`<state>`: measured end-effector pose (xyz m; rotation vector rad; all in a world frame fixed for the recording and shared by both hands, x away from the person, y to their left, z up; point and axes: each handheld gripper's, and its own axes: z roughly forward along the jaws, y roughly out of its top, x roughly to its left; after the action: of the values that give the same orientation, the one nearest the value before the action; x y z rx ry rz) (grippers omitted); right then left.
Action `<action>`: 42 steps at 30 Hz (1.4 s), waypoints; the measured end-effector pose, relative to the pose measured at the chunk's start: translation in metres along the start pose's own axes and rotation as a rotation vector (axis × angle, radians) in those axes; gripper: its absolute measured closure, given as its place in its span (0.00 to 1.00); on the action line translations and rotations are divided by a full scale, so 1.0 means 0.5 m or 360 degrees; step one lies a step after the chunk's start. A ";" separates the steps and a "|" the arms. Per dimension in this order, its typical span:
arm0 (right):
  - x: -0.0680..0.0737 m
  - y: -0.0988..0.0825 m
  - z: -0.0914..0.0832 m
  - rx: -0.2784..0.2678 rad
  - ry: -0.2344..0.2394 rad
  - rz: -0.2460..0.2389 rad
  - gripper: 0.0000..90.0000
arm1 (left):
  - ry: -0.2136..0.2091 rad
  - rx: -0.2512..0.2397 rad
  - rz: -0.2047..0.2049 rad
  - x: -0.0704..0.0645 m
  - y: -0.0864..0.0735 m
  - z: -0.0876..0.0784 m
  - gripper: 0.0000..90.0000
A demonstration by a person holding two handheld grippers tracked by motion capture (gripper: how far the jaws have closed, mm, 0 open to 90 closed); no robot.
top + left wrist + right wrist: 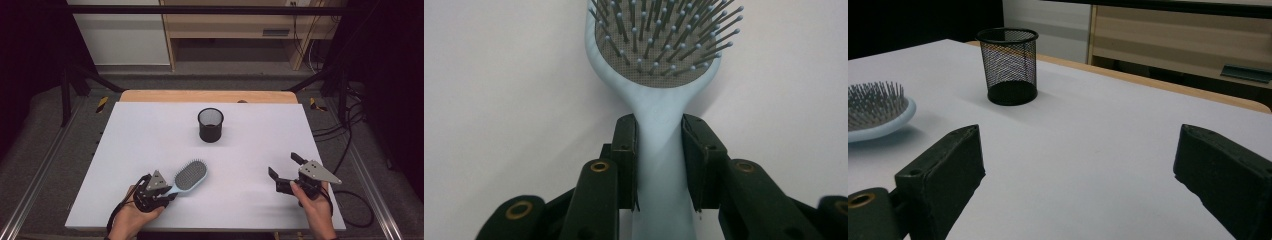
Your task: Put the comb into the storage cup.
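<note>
Hairbrush (659, 145) handle sits clamped between the left claw (659, 165) jaws

The hairbrush (659, 90) handle's end and head top run past the frame edges.

Both handheld black two-jaw grippers, the left gripper (167, 191) and the right gripper (284, 167), carry grey three-cornered top plates (brass-ringed screw holes show close up); black cables trail from them, and bare forearms show no sleeves.

Left hand-held gripper (659, 165) clamps light-blue hairbrush (659, 100) at handle neck, bristles up, over white table (499, 100).
</note>
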<state>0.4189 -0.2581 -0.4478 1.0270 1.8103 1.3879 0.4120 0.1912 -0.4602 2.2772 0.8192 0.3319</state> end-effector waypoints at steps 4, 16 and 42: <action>0.002 0.001 0.001 -0.0001 0.0010 0.0022 0.07 | 0.0014 -0.0117 -0.0017 0.003 0.025 0.002 0.77; 0.043 0.008 0.026 0.0023 0.0163 0.0110 0.05 | -0.0020 -0.0355 -0.0018 -0.001 0.101 0.030 0.77; 0.224 0.106 0.186 0.0047 0.0625 0.0428 0.05 | 0.0026 -0.0556 -0.0131 0.028 0.082 -0.017 0.77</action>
<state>0.4521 -0.1092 -0.4216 1.1031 2.0278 1.8349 0.4378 0.1814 -0.4259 1.9134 0.7921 0.4209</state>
